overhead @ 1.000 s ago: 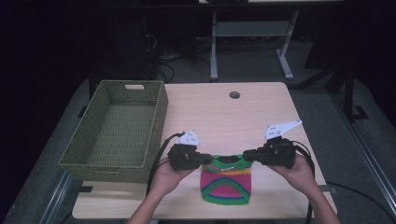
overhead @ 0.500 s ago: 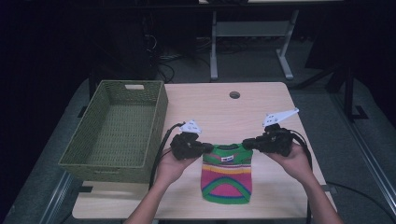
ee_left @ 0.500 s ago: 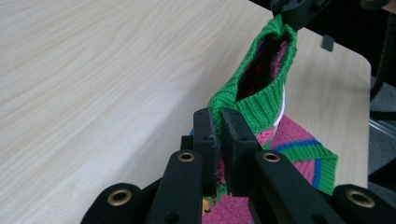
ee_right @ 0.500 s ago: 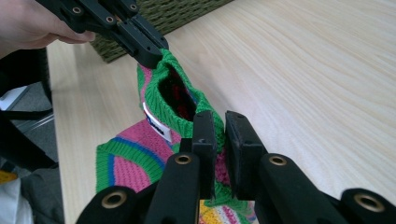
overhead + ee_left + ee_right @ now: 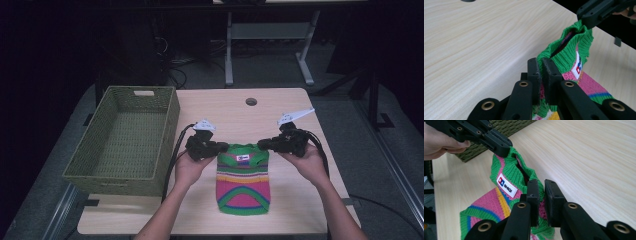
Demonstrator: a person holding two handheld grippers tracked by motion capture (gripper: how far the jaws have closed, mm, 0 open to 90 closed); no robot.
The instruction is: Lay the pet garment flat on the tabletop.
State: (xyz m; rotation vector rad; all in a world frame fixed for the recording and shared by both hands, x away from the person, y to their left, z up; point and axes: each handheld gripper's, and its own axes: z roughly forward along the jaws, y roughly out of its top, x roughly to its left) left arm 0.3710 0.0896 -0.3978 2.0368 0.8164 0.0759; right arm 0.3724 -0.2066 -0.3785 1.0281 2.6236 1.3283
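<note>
1. So there's a small knitted sweater point(image 5: 243, 182) sitting near the front edge of the light wood table point(image 5: 240, 112), green with pink, yellow and blue stripes. Its lower part lies flat on the table, with the collar end pointing away from the person.
2. The left gripper point(image 5: 220, 147) has its fingers point(image 5: 534, 75) clenched on the left corner of the green ribbed collar. In the left gripper view the knit is pinched right between the two black fingers.
3. The right gripper point(image 5: 261, 145) does the same on the other corner; in the right gripper view its fingers point(image 5: 533, 195) are closed on the green edge, with a bit of pink knit showing between them.
4. Between the two grips the collar is lifted a little off the table and gapes open, so the dark inside of the neck is visible. A white label point(image 5: 508, 185) with red and blue print sits just below the collar.
5. Each hand wraps its gripper from below, left hand point(image 5: 189, 167) and right hand point(image 5: 310, 162), forearms coming in from the near side.
6. A green woven basket point(image 5: 95, 165) sits on the left side of the table, just beside the left gripper's cable, apart from the sweater.
7. There's a round dark hole point(image 5: 251, 101) in the table toward the far edge.
</note>
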